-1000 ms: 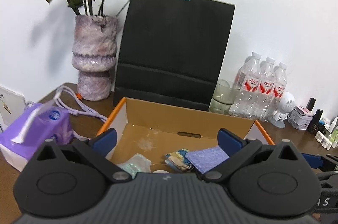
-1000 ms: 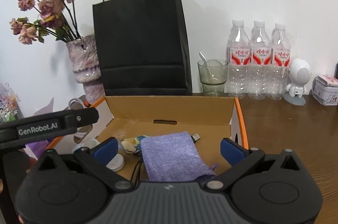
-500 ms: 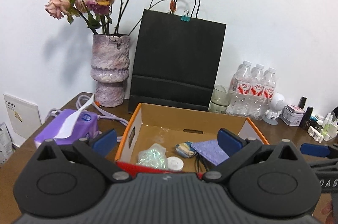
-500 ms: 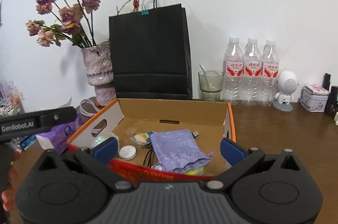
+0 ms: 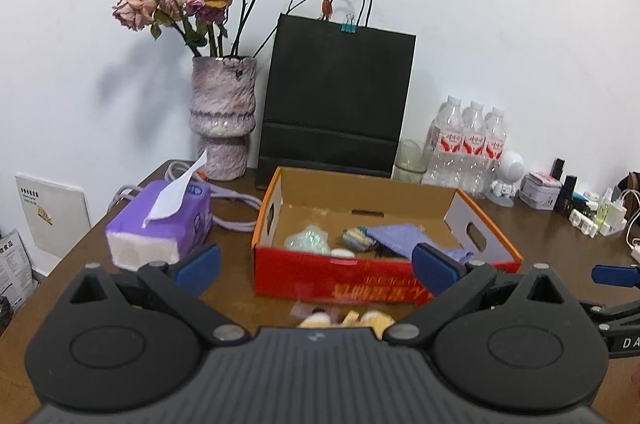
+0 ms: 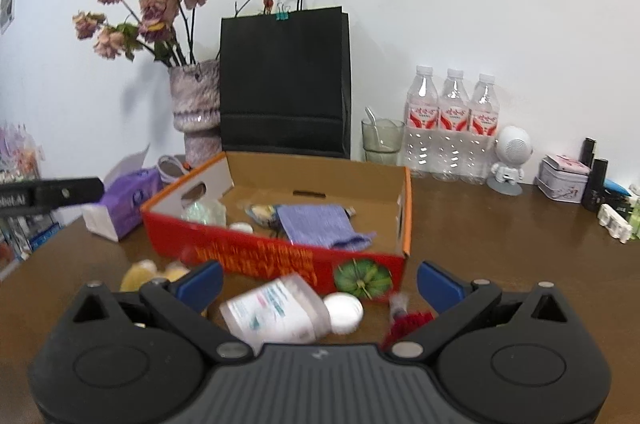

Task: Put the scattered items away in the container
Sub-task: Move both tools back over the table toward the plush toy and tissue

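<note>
Looking along my left gripper (image 5: 316,270) first: its blue-tipped fingers are spread wide with nothing between them, so it is released. Ahead sits the red cardboard box (image 5: 360,284), open-topped, already holding a purple cloth pouch (image 5: 404,238), a pale crinkly packet (image 5: 308,240) and a small white disc (image 5: 342,252). On the brown table (image 5: 236,288), between this gripper and the box's near wall, lie a few small yellowish pieces (image 5: 360,320), partly hidden by the gripper body; what they are I cannot tell. Tissue pack (image 5: 160,224) stands left of the box, not part of the clutter I judge. From my right gripper (image 6: 318,286): fingers likewise parted and empty. Directly in front, nearly centred in the gap, a clear bottle with white cap (image 6: 288,312) lies on its side, touching neither finger. Long axis runs roughly across my view, cap end to the right, slightly tilted away on the left; blurred, so label unreadable. A small red-bristled item (image 6: 404,324) lies just right of the cap. Yellowish pieces (image 6: 148,274) show off to the left of this gripper. Judgement: bottle is the right gripper's pick, being closest; its axis lies along the line between my fingers, so I should turn the wrist to close across the body. Box is just beyond it.
</note>
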The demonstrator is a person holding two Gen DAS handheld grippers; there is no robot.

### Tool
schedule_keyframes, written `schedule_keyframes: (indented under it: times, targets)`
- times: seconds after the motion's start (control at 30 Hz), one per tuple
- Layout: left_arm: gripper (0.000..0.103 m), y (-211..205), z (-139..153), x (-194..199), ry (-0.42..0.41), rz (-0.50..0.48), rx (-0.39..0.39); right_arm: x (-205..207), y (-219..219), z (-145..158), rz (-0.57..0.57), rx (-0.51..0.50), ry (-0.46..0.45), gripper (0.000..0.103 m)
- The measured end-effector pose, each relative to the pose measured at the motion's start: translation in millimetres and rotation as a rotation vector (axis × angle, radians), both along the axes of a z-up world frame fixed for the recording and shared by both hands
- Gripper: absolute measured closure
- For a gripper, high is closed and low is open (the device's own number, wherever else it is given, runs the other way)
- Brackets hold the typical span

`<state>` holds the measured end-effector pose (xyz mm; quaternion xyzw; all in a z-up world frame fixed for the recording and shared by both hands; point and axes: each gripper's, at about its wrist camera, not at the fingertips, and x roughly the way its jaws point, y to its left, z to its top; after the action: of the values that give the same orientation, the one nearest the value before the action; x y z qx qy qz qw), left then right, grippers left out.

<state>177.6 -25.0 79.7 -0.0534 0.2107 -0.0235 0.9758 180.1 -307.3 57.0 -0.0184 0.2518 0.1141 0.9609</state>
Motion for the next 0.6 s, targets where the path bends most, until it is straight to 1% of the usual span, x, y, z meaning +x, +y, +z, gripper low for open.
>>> schedule_keyframes:
  times: [0.2, 0.37, 0.6]
  targets:
    - [0.0, 8, -10, -16, 0.016, -0.007, 0.007, -19, -13, -16, -0.011, -0.021, 0.028, 0.0]
    - [0.0, 12, -20, -31, 0.023, -0.015, 0.01, -30, -21, -26, -0.029, -0.026, 0.025, 0.0]
    - [0.0, 18, -33, -45, 0.046, -0.024, 0.012, -39, -36, -41, -0.065, 0.002, 0.041, 0.0]
